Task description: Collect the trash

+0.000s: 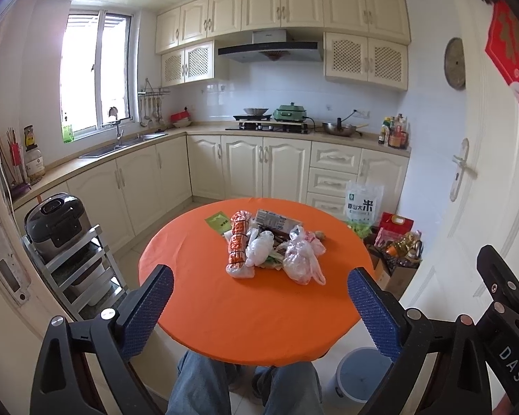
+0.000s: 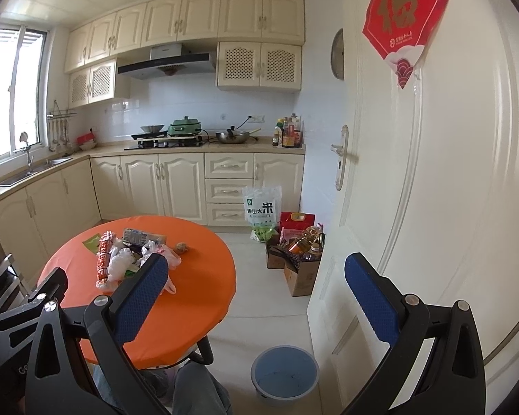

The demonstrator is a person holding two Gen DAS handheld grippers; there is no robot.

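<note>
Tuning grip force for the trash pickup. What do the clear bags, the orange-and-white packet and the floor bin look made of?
Clear bags: thin plastic film, glossy, crinkled, translucent.
Orange-and-white packet: looks like printed plastic wrap, shiny, bound with thin bands.
Floor bin: probably rigid plastic, matte blue-grey, smooth round rim.
All soft except the bin.
</note>
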